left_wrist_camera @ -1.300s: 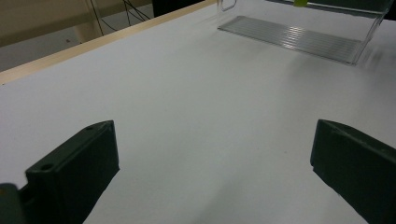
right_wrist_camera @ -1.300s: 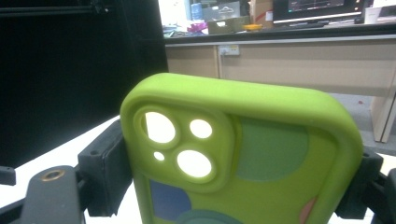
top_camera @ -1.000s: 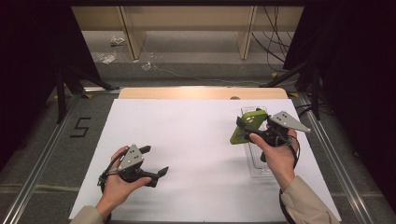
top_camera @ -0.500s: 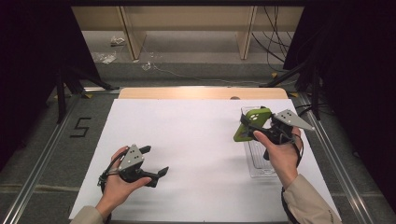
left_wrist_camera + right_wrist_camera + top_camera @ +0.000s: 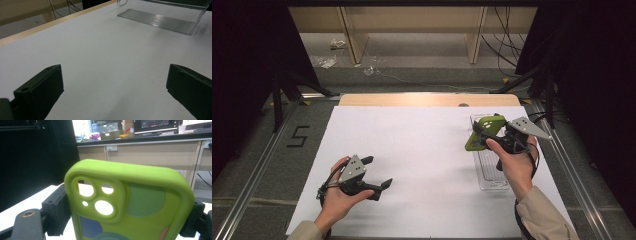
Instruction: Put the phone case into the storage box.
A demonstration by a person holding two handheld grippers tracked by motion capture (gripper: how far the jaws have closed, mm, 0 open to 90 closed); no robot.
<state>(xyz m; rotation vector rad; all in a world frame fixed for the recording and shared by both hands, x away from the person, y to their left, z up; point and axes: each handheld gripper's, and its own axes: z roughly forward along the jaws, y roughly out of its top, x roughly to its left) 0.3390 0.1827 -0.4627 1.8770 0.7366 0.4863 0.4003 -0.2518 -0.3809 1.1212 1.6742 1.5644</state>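
Observation:
A lime-green phone case (image 5: 482,132) with camera cutouts is clamped between the jaws of my right gripper (image 5: 486,134), held in the air above the clear plastic tray (image 5: 490,176) at the table's right side. In the right gripper view the case (image 5: 130,205) stands close up, a black pad pressing each long edge. My left gripper (image 5: 377,172) rests low over the white table sheet at the near left, jaws wide apart with nothing between them. The left gripper view has the same bare sheet between the two black fingers (image 5: 40,92) and the clear tray (image 5: 160,20) farther off.
The white sheet (image 5: 412,150) covers the table, whose wooden far edge (image 5: 427,99) shows beyond it. Metal rails run along both sides. Past the table, the floor carries cables and scraps. A marked "5" (image 5: 298,136) lies on the floor at left.
The right gripper with the green case has shifted slightly right and away over the tray. The left gripper has stayed put.

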